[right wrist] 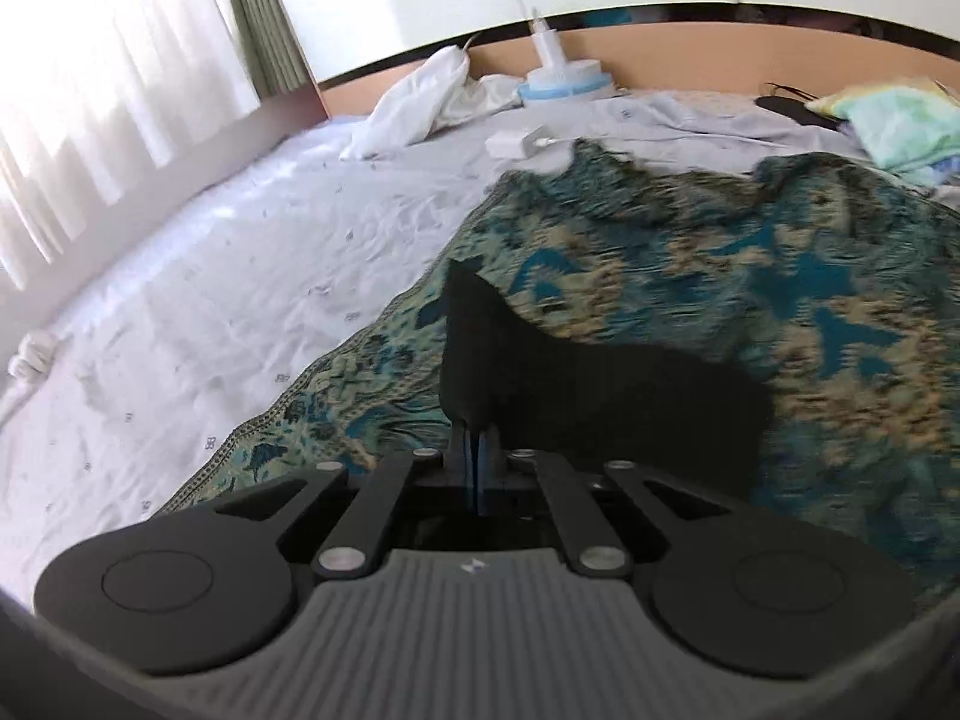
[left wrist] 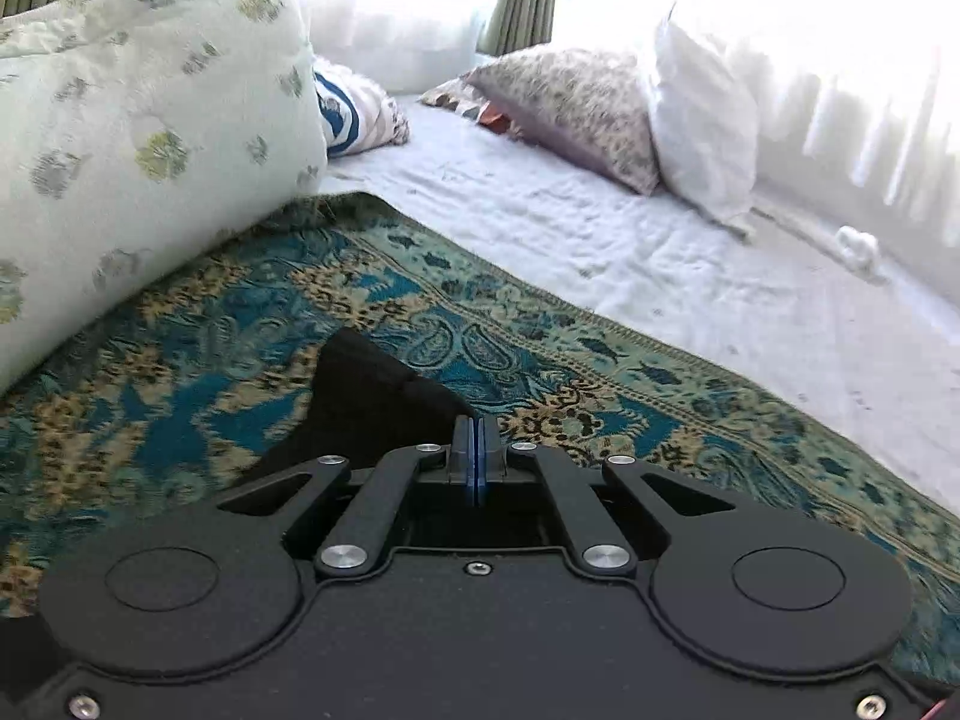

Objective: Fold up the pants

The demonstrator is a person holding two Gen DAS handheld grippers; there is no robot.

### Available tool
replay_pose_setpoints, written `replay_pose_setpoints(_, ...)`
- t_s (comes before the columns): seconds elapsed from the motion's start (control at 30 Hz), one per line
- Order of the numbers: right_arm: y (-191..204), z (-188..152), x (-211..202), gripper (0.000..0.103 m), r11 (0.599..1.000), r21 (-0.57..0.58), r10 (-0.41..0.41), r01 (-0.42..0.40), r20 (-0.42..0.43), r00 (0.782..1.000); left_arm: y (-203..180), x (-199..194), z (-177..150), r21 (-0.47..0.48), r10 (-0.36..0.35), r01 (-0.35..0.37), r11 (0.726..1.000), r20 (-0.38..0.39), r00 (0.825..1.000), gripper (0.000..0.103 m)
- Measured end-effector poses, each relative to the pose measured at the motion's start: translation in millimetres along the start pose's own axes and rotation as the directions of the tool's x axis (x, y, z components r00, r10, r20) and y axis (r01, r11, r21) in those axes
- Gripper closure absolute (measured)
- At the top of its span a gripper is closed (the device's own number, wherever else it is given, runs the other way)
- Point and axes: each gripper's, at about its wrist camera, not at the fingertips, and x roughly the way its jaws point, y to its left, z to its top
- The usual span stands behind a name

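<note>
The pants (left wrist: 366, 396) are black cloth lying on a teal and tan patterned blanket (left wrist: 198, 372) on a bed. In the left wrist view my left gripper (left wrist: 476, 429) is shut, its blue pads pressed together on an edge of the pants, which hang away to the left in a lifted fold. In the right wrist view my right gripper (right wrist: 477, 429) is also shut on the pants (right wrist: 576, 384). There a peak of the black cloth stands up above the fingertips, and the rest drapes to the right over the blanket (right wrist: 810, 312).
A large floral pillow (left wrist: 138, 138) lies close on the left, with more pillows (left wrist: 576, 108) at the back. A pale sheet (right wrist: 198, 276) covers the rest of the bed. By the headboard (right wrist: 720, 54) are a white charger (right wrist: 516, 141), a white cloth (right wrist: 420, 96) and a blue and white device (right wrist: 564, 78).
</note>
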Motion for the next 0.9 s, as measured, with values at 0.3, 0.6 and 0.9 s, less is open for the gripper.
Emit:
replay_pose_setpoints(0.3, -102, -20, -80, 0.100, 0.999, -0.027, 0.039, -0.039, 0.005, 0.999, 61, -59, -34, 0.012, -0.084, 0.084, 0.996, -0.047, 0.995, 0.102)
replay_pose_setpoints(0.6, -184, -46, -142, 0.100, 0.999, 0.014, 0.043, -0.043, 0.017, 0.999, 108, -116, -55, -0.001, -0.154, 0.155, 0.988, -0.053, 0.987, 0.102)
replay_pose_setpoints(0.9, -241, -81, -175, 0.100, 1.000, 0.012, 0.020, -0.020, 0.009, 1.000, 150, -139, -99, 0.028, -0.104, 0.107, 0.994, -0.103, 0.989, 0.102)
